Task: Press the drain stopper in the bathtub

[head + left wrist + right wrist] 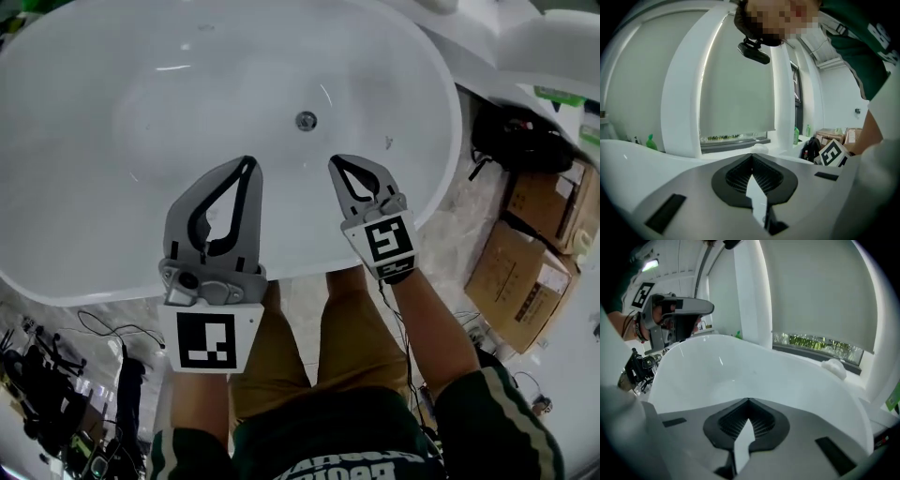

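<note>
Hovering over the bathtub's [112, 272] near rim, both grippers point into the basin. Left gripper [249, 165]: jaws together at the tips, nothing between them. Right gripper [335, 166]: the same, tips touching, empty. The drain stopper [306, 120] sits on the bathtub floor near its middle, ahead of and below both tips and between their lines. It is round, so it has no long axis. Judgement: the right gripper is nearer, so the press needs a forward, downward reach, slightly leftward.
</note>
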Available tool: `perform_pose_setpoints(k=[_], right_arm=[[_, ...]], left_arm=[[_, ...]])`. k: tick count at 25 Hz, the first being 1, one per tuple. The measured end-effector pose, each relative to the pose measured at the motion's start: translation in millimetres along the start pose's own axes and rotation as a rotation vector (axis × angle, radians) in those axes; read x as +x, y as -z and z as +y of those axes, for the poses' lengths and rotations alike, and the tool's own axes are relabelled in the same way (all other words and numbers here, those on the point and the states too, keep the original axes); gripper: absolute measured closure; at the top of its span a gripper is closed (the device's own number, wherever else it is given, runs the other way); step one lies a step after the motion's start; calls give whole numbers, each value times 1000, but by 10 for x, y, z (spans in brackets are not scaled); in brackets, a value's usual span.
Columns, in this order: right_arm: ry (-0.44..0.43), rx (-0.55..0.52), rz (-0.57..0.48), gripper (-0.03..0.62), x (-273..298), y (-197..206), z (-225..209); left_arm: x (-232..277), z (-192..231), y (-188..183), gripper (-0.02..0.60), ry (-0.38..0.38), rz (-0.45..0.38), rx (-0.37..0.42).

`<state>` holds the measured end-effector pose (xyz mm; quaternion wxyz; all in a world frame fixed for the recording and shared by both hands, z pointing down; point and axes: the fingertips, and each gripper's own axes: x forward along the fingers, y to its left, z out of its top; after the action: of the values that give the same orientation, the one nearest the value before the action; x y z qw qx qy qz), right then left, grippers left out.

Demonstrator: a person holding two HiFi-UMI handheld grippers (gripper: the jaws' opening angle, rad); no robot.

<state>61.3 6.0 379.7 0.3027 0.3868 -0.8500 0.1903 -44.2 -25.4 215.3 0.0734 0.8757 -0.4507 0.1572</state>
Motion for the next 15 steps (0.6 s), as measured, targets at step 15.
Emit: perform_pose_setpoints(k=[15], right_arm=[[-122,-137,176,583,1629,1595,-397]], left_arm=[[606,-122,1480,572,-89,86,-90]])
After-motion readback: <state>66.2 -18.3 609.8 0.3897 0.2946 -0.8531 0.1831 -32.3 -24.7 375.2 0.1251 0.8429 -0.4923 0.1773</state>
